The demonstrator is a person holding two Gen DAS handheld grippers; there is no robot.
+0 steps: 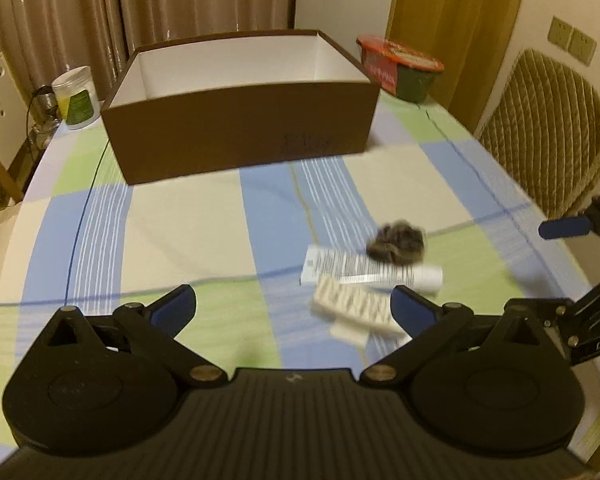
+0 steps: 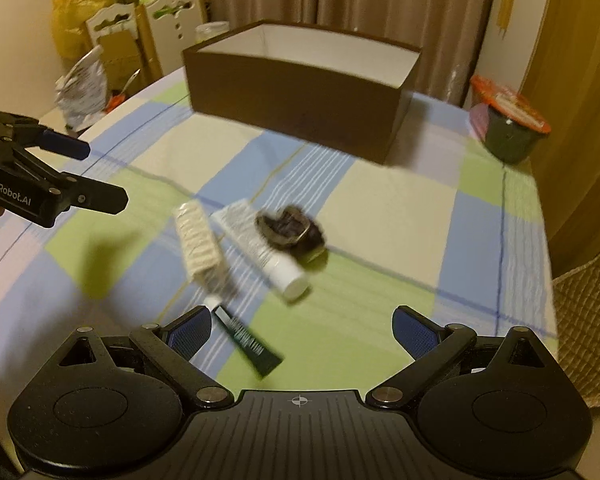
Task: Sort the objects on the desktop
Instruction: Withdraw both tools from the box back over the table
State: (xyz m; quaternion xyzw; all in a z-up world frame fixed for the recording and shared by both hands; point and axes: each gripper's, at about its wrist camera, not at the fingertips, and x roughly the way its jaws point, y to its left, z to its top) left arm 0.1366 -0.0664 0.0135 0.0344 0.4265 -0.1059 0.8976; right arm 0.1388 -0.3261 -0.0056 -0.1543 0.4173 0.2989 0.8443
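Observation:
A small pile lies mid-table: a dark furry hair tie point(image 1: 398, 240), a white tube point(image 1: 372, 272) and a white ribbed clip point(image 1: 352, 306). My left gripper point(image 1: 294, 308) hovers open just in front of them, and nothing is between its fingers. In the right wrist view the hair tie point(image 2: 290, 232), the white tube point(image 2: 260, 248), the ribbed clip point(image 2: 198, 240) and a dark green tube point(image 2: 248, 344) lie ahead of my open, empty right gripper point(image 2: 302, 328). The left gripper point(image 2: 88, 172) shows open at the left. Behind stands a brown box point(image 1: 240, 120) with a white inside.
A checked cloth point(image 1: 180, 232) covers the round table. A white jar point(image 1: 78, 96) stands left of the box and a red-lidded noodle bowl point(image 1: 400, 68) right of it. A padded chair point(image 1: 540, 132) is at the right edge. White chairs point(image 2: 148, 28) and bags stand beyond the left.

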